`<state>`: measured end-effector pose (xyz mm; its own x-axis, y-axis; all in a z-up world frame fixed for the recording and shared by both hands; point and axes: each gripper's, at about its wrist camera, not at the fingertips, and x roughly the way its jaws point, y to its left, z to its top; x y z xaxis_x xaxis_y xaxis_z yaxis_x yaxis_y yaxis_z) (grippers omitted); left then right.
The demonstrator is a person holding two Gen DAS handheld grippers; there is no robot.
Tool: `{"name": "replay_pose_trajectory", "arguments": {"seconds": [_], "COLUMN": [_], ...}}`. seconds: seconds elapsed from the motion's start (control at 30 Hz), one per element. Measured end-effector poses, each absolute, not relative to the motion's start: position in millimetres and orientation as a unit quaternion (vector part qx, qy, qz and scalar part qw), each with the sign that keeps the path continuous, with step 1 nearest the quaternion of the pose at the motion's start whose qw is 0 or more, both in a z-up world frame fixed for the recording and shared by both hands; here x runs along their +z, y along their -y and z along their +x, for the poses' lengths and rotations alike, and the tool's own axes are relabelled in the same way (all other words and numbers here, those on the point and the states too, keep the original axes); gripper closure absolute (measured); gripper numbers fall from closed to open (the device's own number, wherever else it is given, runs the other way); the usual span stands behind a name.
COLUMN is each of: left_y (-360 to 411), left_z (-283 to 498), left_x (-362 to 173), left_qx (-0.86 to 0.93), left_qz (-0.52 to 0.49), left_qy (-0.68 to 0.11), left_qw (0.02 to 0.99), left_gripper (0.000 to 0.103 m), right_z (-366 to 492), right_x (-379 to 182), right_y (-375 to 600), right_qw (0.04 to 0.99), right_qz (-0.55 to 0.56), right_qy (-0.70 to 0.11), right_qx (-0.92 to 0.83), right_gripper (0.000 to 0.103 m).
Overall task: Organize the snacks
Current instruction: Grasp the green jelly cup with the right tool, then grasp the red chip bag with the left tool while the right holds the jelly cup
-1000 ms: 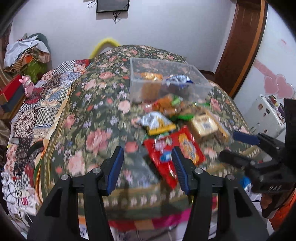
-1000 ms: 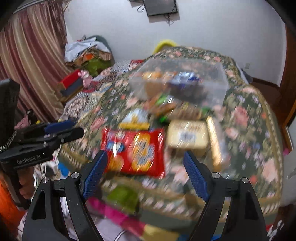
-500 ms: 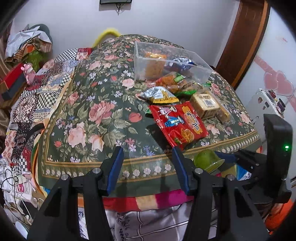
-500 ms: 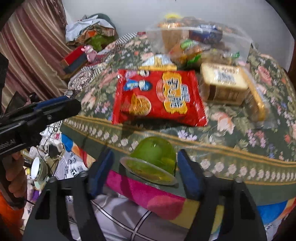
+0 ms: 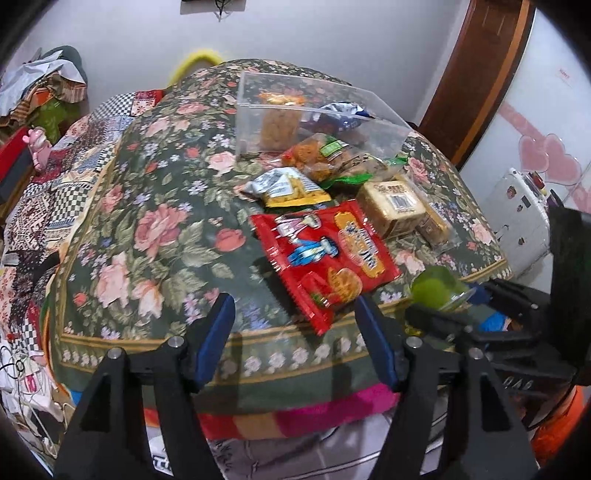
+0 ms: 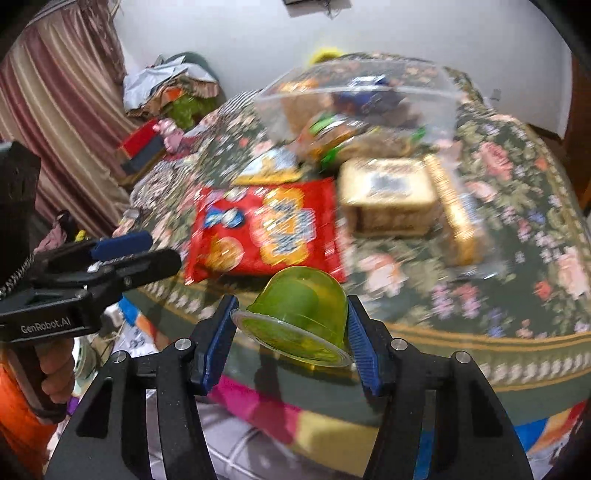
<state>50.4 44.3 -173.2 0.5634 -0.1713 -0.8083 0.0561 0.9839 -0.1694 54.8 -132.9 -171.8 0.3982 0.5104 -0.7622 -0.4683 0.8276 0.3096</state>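
The right gripper (image 6: pixel 291 328) holds a green jelly cup (image 6: pixel 299 314) tipped on its side between its blue pads, foil lid toward the camera, and its jaws are closing on it; the cup hangs just off the near edge of the bed, over the bright striped blanket (image 6: pixel 273 406) that shows under the flowered bedspread (image 6: pixel 480 302). In the left wrist view the same cup (image 5: pixel 437 288) sits at the tip of the right gripper (image 5: pixel 443 306), low at the right, beside the bed's corner. The left gripper (image 5: pixel 295 332) has nothing between its fingers and its jaws are opening; it points at the near border of the bedspread (image 5: pixel 155 236), with the corner of a red snack bag (image 5: pixel 325 258) just beyond its right finger. In the right wrist view the left gripper (image 6: pixel 147 251) reaches in from the left, a hand (image 6: pixel 55 373) wrapped round its grip. Past the red bag (image 6: pixel 266 232) lie a tan boxed snack (image 5: pixel 391 206) with a clear-wrapped gold pack (image 5: pixel 436 225) to its right, then a silver and yellow packet (image 5: pixel 284 186), then a heap of clear bags of fried snacks (image 5: pixel 328 158). Farthest back on the bed stands a clear plastic bin (image 5: pixel 280 110) with a few snacks already inside. Beyond it are the white wall (image 5: pixel 295 33) and, at the left, a pile of clothes (image 5: pixel 40 88).
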Motion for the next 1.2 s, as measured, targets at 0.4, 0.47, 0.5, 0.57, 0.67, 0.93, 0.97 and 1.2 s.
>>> {"name": "replay_pose_trajectory", "arguments": {"seconds": [0.4,0.47,0.5,0.57,0.67,0.93,0.97,1.2], "left_y": [-17.3,-10.1,-7.8,-3.3,1.8,-5.6,-6.9,-16.0], "left_z": [102.1,108.1,110.1,113.5,112.9,97.3,95.1,85.2], "left_x": [-210.3,-213.2,-214.2,-216.3,-215.8,-192.2,-188.0,-157.4], "left_qx": [-0.074,-0.079,-0.080,-0.083,-0.089,-0.087,-0.084,-0.084], "left_qz": [-0.066,-0.067,-0.069,-0.074,-0.080,-0.080,-0.079,-0.078], "left_qy": [-0.505,-0.503,-0.502,-0.497,-0.484,-0.449,-0.444,-0.409], "left_qw": [0.857,0.858,0.858,0.860,0.867,0.885,0.889,0.905], "left_gripper": [0.034,0.032,0.032,0.032,0.047,0.075,0.077,0.082], "right_z": [72.5,74.6,75.2,77.1,80.5,88.4,89.1,94.3], "right_x": [-165.0,-164.8,-164.9,-164.4,-164.9,-162.7,-161.5,-148.1], "right_y": [171.6,174.6,175.4,176.0,178.3,181.8,181.9,180.6], "right_qw": [0.855,0.856,0.856,0.857,0.856,0.859,0.860,0.868], "right_qz": [0.039,0.039,0.037,0.036,0.036,0.035,0.035,0.031], "right_qy": [-0.451,-0.451,-0.451,-0.451,-0.452,-0.448,-0.447,-0.430], "right_qx": [0.252,0.250,0.249,0.247,0.248,0.245,0.245,0.248], "right_gripper": [0.048,0.048,0.048,0.048,0.048,0.048,0.048,0.048]}}
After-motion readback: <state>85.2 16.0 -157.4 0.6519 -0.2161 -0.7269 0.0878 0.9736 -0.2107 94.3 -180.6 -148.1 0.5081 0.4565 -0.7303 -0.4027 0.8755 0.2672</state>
